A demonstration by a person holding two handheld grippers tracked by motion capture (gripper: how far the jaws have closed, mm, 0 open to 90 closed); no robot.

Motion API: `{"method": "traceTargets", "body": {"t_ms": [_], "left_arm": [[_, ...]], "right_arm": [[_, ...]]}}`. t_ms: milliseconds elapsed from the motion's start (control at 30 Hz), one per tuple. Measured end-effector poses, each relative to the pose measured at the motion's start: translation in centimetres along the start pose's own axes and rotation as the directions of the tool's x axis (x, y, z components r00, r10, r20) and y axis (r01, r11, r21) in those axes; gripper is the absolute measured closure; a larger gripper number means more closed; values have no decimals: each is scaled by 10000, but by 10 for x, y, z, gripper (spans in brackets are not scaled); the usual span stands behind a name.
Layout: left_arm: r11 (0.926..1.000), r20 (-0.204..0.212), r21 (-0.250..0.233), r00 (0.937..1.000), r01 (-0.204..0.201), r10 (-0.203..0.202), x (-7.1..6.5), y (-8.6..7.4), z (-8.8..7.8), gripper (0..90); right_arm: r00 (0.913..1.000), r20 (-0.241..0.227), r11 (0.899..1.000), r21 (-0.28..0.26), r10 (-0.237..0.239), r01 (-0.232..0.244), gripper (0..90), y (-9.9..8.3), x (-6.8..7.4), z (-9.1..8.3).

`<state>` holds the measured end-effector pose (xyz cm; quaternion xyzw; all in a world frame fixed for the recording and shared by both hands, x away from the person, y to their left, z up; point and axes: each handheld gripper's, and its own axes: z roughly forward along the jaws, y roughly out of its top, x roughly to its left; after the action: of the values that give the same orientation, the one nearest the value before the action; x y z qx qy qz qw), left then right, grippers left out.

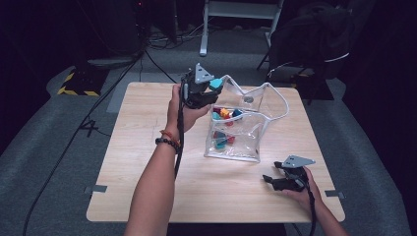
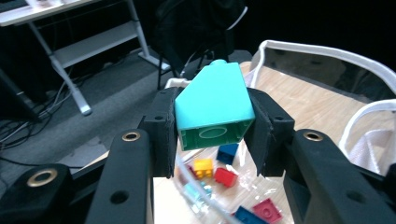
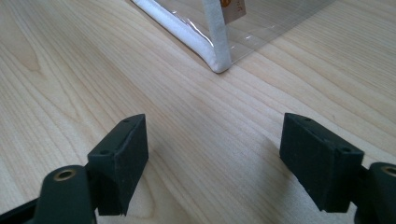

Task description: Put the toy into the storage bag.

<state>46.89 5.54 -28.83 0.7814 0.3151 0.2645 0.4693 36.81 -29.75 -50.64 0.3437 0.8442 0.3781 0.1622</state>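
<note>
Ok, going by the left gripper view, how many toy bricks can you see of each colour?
Teal plastic bricks: 2, the held teal brick in the left gripper jaws, and a pale teal brick inside the clear plastic bag
Blue bricks: 2
Red bricks: 2
Yellow brick: 1
Total: 7

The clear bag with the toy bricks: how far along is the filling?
Done: several coloured bricks already lie inside the clear bag. In hand: the left gripper clamps a teal brick above the bag's open mouth. Left: dropping it in. The right gripper rests open on the table.
</note>
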Motion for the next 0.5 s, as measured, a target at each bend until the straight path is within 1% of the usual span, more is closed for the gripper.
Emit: {"method": "traceTargets", "body": {"t_ms": [33, 100, 167, 267, 400, 500], "left_arm": [[10000, 19, 41, 10000, -71, 71, -1, 1, 2, 580], [9999, 50, 91, 10000, -43, 43, -5, 2, 8, 579], [9998, 199, 175, 9998, -30, 26, -8, 3, 12, 579], [9994, 301, 300, 9994, -169, 160, -12, 4, 20, 580], [9989, 469, 394, 9987, -237, 218, -20, 4, 28, 579], [9981, 514, 528, 9983, -318, 291, -25, 4, 34, 579]], "right_arm": [[10000, 9, 10000, 7, -2, 2, 240, 0, 0, 0], [10000, 9, 10000, 9, -3, 3, 240, 0, 0, 0], [10000, 10, 10000, 9, -2, 2, 240, 0, 0, 0], [10000, 11, 10000, 7, -8, 8, 240, 0, 0, 0], [10000, 10, 10000, 7, -10, 10, 240, 0, 0, 0], [10000, 11, 10000, 8, -7, 7, 240, 0, 0, 0]]}}
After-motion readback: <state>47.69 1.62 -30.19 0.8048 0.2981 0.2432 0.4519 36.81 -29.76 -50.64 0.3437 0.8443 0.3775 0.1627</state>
